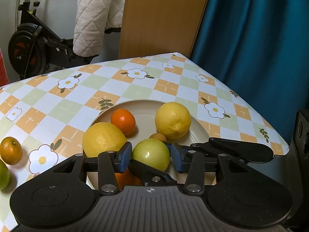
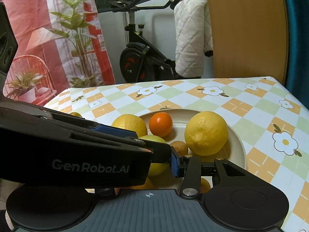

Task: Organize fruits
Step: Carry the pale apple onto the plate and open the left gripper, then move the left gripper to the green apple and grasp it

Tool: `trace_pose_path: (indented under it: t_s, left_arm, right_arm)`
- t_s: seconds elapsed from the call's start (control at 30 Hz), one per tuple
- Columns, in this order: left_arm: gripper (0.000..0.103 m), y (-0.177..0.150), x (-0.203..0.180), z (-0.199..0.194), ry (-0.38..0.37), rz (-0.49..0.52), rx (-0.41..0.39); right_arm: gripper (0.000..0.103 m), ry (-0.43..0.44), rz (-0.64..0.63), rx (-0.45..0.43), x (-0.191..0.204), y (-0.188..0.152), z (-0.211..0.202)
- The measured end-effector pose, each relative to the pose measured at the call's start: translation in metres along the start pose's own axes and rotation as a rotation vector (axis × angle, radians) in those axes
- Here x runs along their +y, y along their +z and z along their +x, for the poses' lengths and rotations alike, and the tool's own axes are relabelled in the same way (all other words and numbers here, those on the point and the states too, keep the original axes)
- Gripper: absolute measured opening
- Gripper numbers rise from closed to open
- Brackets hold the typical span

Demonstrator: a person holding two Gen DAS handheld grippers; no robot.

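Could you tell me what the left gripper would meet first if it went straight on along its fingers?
The left gripper would meet the green apple at once: it sits between the open blue pads, over the plate. Behind it lies a small brown fruit, though depth is unclear.

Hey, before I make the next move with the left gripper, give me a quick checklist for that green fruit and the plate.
1. Green fruit between the left gripper pads: ok.
2. Pads gripping it firmly: cannot tell.
3. Green fruit over the plate: ok.
4. Right gripper clear of the left one: not ok, they cross.
5. All fruit on the plate: not ok, a mandarin sits on the tablecloth.
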State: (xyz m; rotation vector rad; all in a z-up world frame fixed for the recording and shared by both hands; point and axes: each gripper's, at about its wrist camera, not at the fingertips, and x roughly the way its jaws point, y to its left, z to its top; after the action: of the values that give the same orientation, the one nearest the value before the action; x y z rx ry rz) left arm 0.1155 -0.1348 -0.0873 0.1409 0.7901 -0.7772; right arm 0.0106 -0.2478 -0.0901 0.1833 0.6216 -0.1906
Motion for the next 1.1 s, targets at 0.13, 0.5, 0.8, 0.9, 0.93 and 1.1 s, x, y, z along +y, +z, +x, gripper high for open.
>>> trace_pose_path:
  t_s: [0.13,0.5,0.8,0.9,0.93,1.1]
  left_arm:
    - [0.047,-0.001,0.000,-0.001,-0.001,0.002,0.000]
    - [0.048,0.010,0.040,-0.061,-0.014,-0.090,-0.153]
    - [0.048,0.006,0.108,-0.112,0.146,-0.149,-0.217]
    - [0.048,0.003,0.131,-0.120,0.181,-0.184,-0.212]
    - [0.048,0.001,0.137,-0.120,0.191,-0.190,-0.208]
    - [0.048,-0.009,0.160,-0.119,0.205,-0.221,-0.180]
  right_arm:
    - [0.041,-0.003,-0.003,0.005,0.000,0.000,0.001]
    - [0.041,-0.015,-0.046,-0.074,0.007,0.012,-0.016]
    - [0.041,0.047,-0.130,-0.094,0.040,0.028,-0.010]
    - [0.041,0.084,-0.173,-0.091,0.060,0.033,-0.004]
    - [0.041,0.095,-0.185,-0.088,0.066,0.035,-0.002]
    - [0.041,0.160,-0.243,-0.055,0.099,0.041,0.016]
